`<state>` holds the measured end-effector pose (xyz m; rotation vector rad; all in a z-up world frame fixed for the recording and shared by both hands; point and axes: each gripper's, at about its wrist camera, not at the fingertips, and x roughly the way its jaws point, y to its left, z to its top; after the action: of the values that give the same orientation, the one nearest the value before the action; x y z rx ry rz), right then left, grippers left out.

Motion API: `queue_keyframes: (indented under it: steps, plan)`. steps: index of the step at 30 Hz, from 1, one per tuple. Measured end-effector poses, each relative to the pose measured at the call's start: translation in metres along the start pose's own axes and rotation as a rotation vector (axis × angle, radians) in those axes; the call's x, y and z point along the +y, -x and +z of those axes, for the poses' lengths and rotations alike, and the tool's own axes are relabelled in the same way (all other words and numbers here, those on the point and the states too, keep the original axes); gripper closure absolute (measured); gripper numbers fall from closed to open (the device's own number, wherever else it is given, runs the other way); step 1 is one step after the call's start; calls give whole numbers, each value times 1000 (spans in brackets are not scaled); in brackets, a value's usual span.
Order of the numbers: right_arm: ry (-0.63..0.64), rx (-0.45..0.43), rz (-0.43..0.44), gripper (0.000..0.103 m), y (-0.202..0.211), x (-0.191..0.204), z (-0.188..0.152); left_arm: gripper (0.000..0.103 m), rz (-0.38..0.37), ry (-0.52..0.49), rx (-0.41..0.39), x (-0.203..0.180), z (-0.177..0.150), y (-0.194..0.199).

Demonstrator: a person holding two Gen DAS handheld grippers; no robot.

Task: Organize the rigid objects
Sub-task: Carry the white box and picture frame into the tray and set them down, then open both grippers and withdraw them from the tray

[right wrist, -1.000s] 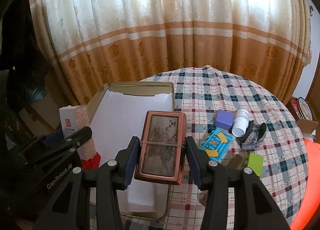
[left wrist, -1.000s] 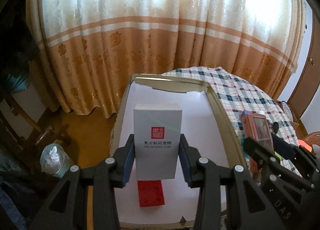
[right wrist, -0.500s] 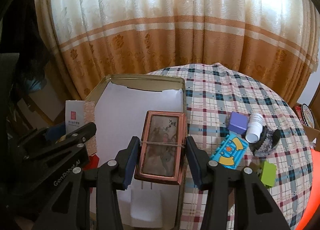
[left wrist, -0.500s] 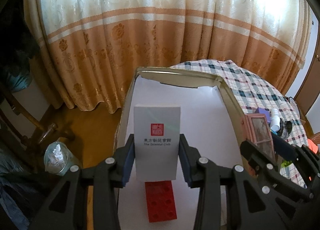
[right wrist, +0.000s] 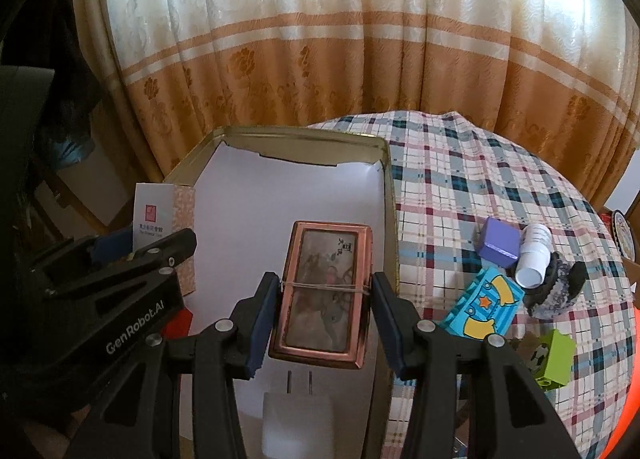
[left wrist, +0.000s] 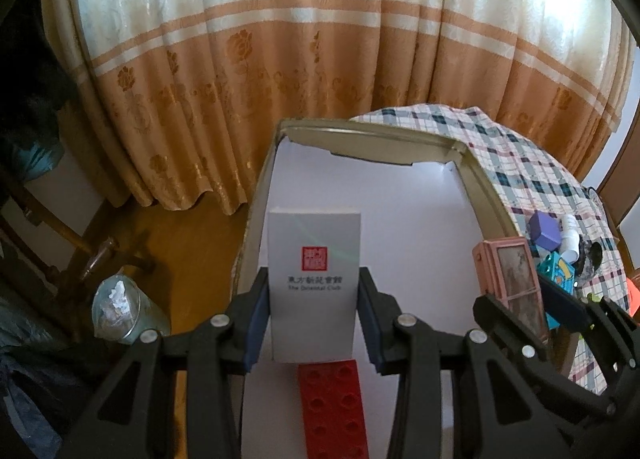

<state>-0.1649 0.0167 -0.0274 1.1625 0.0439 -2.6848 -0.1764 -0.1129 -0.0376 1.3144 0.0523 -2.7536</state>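
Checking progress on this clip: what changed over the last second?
Both grippers came down and forward over the lined tin: left gripper carrying the white box, right gripper the copper case. Both grips, the red brick and the table items stayed unchanged.

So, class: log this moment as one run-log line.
left gripper: shut on white box | right gripper: shut on copper case | both above tin

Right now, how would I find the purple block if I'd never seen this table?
Start at the checked tablecloth, right of the big open tin box. The purple block sits in the small cluster of toys, touching a lying white cup. It is the only purple thing there, a plain cube without pictures.
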Motion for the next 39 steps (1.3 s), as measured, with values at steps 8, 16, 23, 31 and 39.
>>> queue_keyframes:
  steps: [8, 16, 23, 31, 39]
  plan:
    - [5, 20, 2, 53, -10, -1, -1, 62, 14, -12, 15, -2, 2, -5]
    - [26, 10, -1, 53, -12, 2, -2, 63, 31, -16, 36, -3, 4, -10]
    - [51, -15, 21, 38, -7, 6, -7, 33, -42, 0, 47, -5, 4, -4]
    - [5, -127, -20, 24, 33, -9, -18, 5, 35, -20, -63, -16, 5, 25]
    - [-141, -114, -31, 24, 48, -45, -37, 4, 45, -22, -46, -25, -8, 31]
